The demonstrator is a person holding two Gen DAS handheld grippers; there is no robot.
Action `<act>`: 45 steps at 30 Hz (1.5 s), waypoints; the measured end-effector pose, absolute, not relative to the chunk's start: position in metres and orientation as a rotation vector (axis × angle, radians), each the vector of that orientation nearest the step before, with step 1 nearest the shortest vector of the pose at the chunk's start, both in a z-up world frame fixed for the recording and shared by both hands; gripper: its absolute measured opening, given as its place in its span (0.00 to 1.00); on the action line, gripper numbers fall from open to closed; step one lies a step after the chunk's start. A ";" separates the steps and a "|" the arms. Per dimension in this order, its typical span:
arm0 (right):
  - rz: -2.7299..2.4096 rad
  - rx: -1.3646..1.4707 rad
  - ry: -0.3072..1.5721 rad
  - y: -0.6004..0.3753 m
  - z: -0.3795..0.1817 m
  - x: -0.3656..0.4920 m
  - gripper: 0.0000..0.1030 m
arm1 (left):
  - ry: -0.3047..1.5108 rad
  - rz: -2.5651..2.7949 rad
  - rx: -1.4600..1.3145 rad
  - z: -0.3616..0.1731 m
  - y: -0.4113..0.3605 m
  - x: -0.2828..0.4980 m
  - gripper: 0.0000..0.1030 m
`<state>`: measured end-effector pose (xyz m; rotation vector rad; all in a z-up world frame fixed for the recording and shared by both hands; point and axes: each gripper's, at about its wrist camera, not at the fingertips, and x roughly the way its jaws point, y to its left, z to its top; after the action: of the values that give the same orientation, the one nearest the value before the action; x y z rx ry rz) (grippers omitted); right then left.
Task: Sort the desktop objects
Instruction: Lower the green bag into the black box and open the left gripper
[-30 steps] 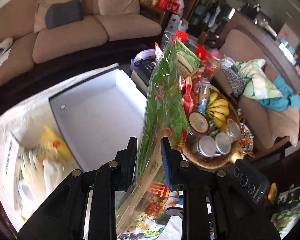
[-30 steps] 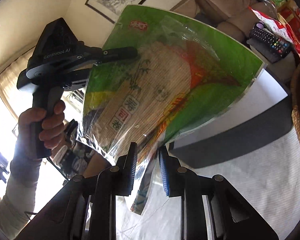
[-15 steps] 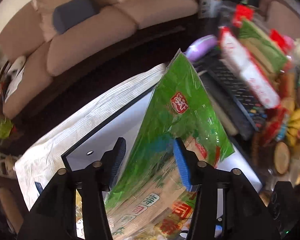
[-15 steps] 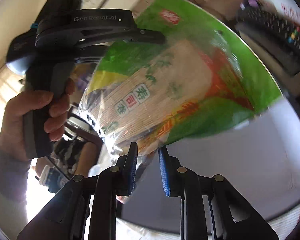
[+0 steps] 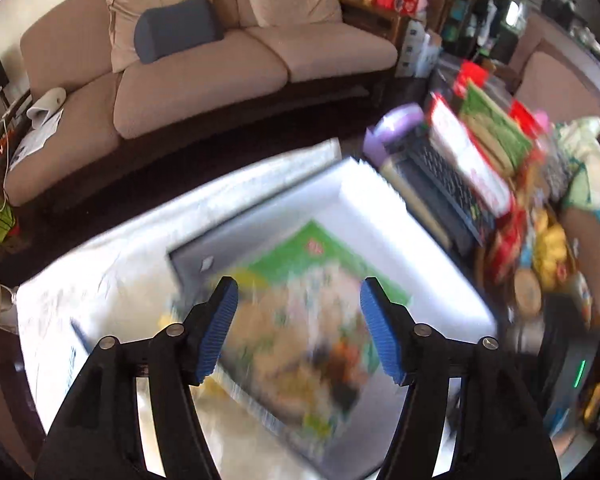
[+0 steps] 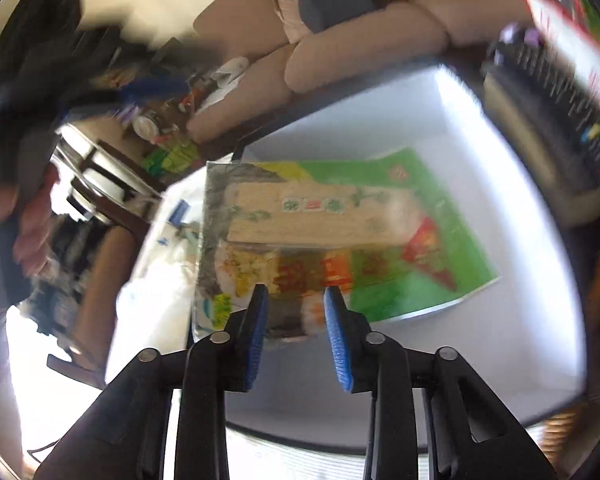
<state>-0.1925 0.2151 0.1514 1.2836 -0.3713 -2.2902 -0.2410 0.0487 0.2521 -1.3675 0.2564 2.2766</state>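
Green packet lies flat, lengthwise across box.

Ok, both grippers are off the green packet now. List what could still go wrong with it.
1. The green sushi-mat packet lies across the white box, its clear end over the left wall; it may tip or slide out.
2. The right gripper hangs open right above the packet's near edge, so pulling away could snag the film.
3. The left gripper is also open just over it; both views are blurred, so whether the packet has settled is unclear.
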 end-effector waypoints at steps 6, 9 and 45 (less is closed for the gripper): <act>-2.335 1.231 -0.393 0.220 0.160 -0.191 0.43 | 0.074 2.238 -1.584 0.207 -0.007 -0.217 0.65; -2.368 1.193 -0.348 0.221 0.174 -0.155 0.50 | 0.033 2.205 -1.619 0.191 -0.011 -0.211 0.65; -1.888 1.799 -0.145 0.136 0.096 -0.266 0.48 | -0.007 2.209 -1.650 0.178 -0.032 -0.205 0.64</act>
<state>-0.2661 0.1358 0.0956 1.7994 -0.1454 -1.8879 -0.2053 -0.0317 0.1778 -1.6505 -0.0067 2.2088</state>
